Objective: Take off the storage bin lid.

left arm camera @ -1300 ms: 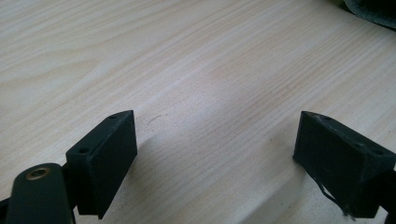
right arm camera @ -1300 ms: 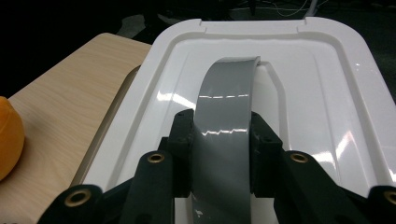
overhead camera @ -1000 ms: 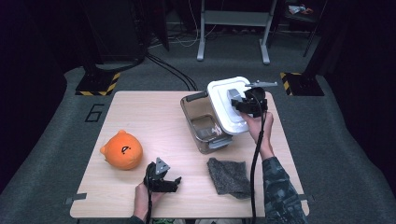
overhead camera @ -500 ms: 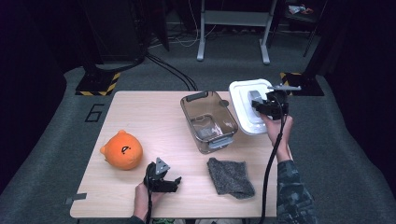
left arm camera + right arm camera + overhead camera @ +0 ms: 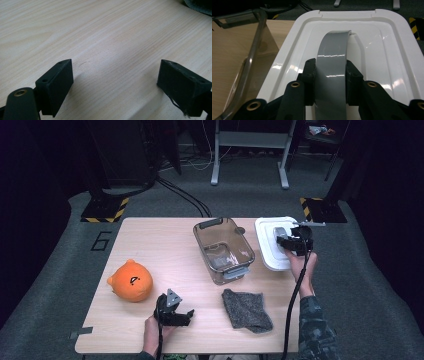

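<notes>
Lid [image 5: 276,242], white, lies at the counter's [image 5: 165,245] right edge beside the open box [image 5: 223,250], its grey handle [image 5: 332,75] clamped in the right gripper [image 5: 294,241]; likely next: release; left gripper [image 5: 175,316] rests idle, jaws apart.

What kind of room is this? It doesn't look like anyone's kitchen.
Probably a lab or recording studio: the wooden table stands on grey carpet marked with a number 6, among black-and-yellow hazard-striped stand bases and floor cables.
</notes>
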The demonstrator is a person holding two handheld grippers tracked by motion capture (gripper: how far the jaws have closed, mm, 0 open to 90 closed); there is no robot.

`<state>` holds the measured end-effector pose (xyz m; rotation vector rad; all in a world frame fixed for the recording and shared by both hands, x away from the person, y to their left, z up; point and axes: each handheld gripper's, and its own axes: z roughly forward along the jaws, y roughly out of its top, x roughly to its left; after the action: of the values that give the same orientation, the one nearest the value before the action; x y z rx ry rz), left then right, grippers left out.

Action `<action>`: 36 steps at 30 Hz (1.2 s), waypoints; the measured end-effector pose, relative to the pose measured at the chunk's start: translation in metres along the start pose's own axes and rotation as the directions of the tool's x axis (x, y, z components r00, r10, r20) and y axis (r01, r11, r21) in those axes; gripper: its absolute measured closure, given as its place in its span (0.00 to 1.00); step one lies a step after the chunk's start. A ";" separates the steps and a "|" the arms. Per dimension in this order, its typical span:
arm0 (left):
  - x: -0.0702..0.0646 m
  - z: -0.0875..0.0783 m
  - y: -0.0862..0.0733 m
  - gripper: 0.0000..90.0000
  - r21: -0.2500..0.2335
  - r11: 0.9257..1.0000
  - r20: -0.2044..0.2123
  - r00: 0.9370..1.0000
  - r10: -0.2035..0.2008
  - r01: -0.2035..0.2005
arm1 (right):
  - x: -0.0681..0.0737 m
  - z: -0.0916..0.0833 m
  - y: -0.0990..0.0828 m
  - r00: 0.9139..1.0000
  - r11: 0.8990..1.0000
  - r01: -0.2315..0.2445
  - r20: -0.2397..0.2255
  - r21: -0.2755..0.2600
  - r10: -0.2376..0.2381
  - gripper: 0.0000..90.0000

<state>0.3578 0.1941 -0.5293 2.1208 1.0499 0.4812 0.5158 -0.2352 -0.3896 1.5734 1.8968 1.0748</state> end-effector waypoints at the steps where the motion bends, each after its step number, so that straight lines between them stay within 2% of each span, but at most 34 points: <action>1: 0.000 0.000 0.000 0.14 0.000 1.000 0.000 1.000 0.000 0.000 | -0.001 0.003 -0.002 1.000 1.000 -0.001 0.002 0.007 0.001 0.75; 14: 0.000 0.000 0.000 0.14 0.000 1.000 0.000 1.000 0.000 0.000 | -0.006 0.039 -0.033 1.000 0.998 -0.029 0.009 0.056 0.029 0.75; 20: -0.001 0.000 0.000 0.14 -0.006 1.000 0.000 1.000 -0.009 0.009 | -0.005 0.054 -0.041 0.999 0.998 -0.029 0.021 0.064 0.027 0.75; 24: 0.000 0.000 0.000 0.14 0.000 1.000 0.000 1.000 0.000 0.000 | -0.009 0.063 -0.046 0.999 0.997 -0.048 0.017 0.066 0.047 0.75; 28: 0.000 0.000 0.000 0.15 -0.006 1.000 -0.006 1.000 0.000 0.000 | -0.009 0.069 -0.049 0.998 0.995 -0.063 0.031 0.080 0.060 0.75; 32: -0.001 0.000 0.000 0.15 -0.004 1.000 -0.004 1.000 -0.002 0.002 | -0.010 0.078 -0.052 0.998 0.995 -0.042 0.059 0.093 0.036 0.75; 36: -0.001 0.000 0.000 0.15 -0.005 1.000 -0.004 1.000 -0.001 0.001 | -0.010 0.084 -0.055 0.997 0.994 -0.045 0.074 0.100 0.038 0.75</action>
<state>0.3573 0.1935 -0.5297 2.1154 1.0509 0.4873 0.5480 -0.2239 -0.4845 1.6913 1.9053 0.9389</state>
